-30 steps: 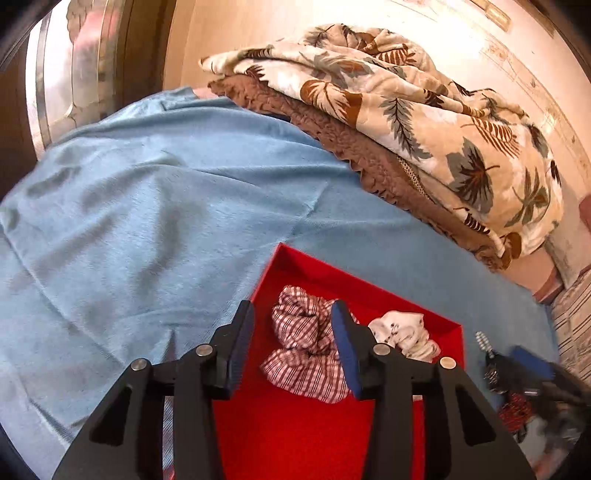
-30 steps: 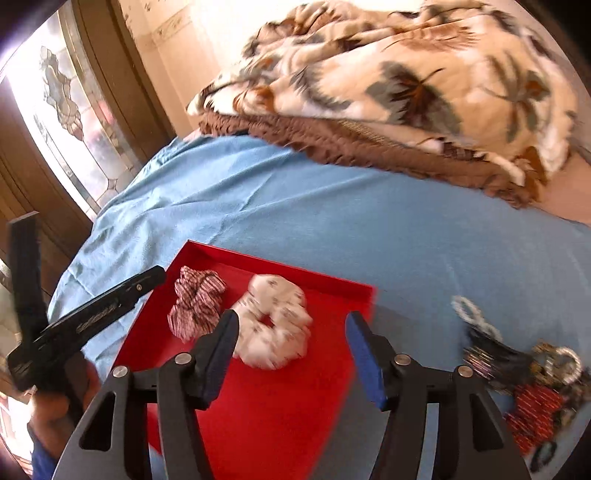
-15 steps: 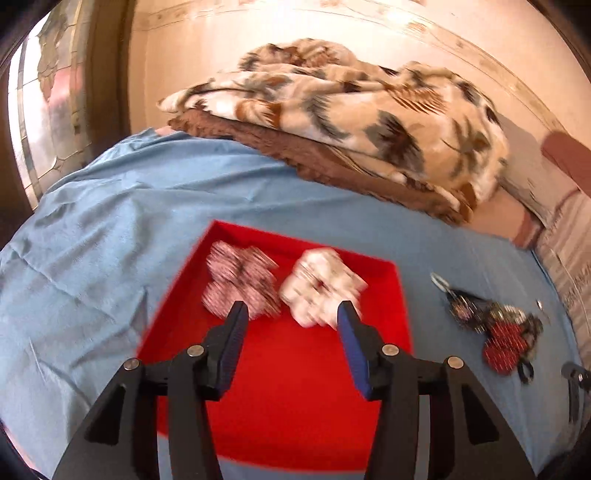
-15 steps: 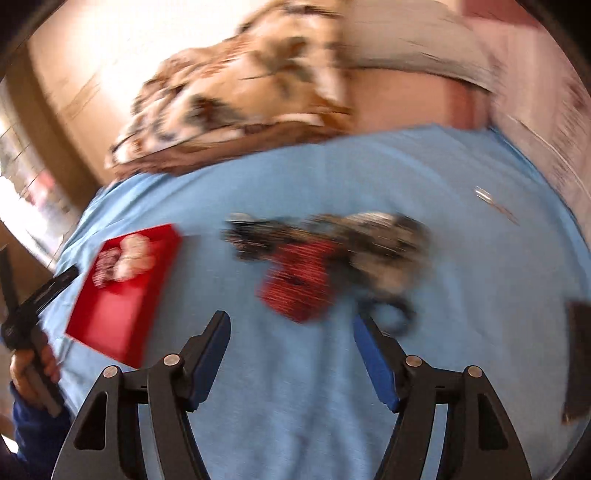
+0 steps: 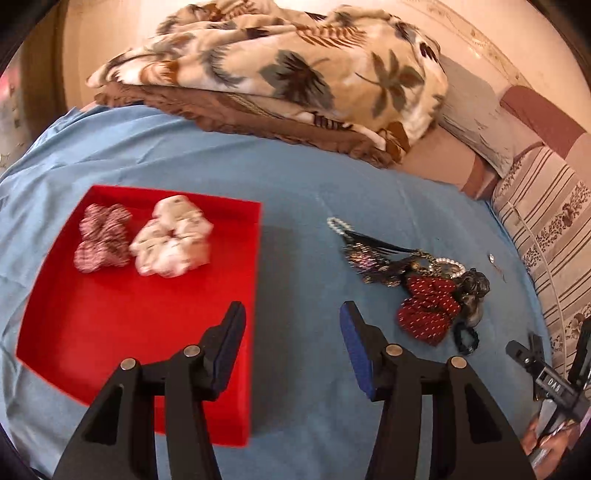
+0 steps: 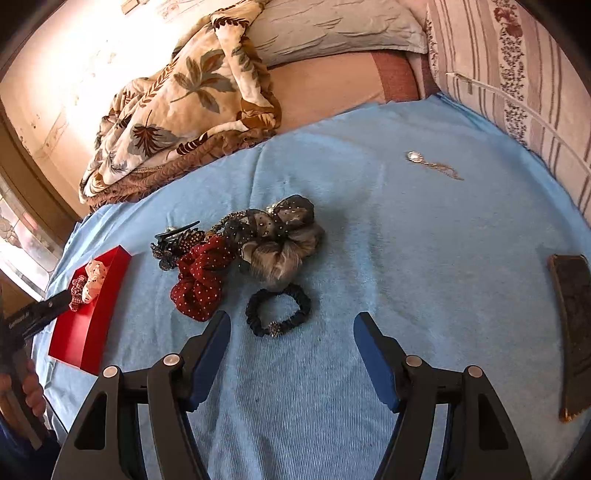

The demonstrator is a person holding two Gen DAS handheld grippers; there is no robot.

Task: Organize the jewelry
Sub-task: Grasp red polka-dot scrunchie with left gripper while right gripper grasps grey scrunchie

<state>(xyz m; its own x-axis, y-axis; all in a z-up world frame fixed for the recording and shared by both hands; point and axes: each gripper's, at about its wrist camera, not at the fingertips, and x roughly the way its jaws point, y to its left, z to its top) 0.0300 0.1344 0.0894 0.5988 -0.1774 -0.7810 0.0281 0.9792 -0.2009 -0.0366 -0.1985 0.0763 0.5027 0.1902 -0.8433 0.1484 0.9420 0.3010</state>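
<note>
A red tray [image 5: 110, 314] holding two scrunchies is seen leftmost; the left gripper [image 5: 291, 343] (jaws opening, empty) hangs beside it. The jewelry pile [image 6: 236, 251] lies just beyond the right gripper [image 6: 291, 343], spread wide and empty.

home bedroom, bed with blue sheet [image 6: 406, 240], leaf-print blanket [image 5: 295, 66], pillow [image 6: 332, 26], stained-glass window [image 6: 22, 236] at side

A red tray [image 5: 110, 325] holds a checked scrunchie [image 5: 101, 238] and a white one [image 5: 171, 236]; dark-red dotted scrunchie [image 6: 201, 280] on blue sheet [image 6: 406, 258].
</note>
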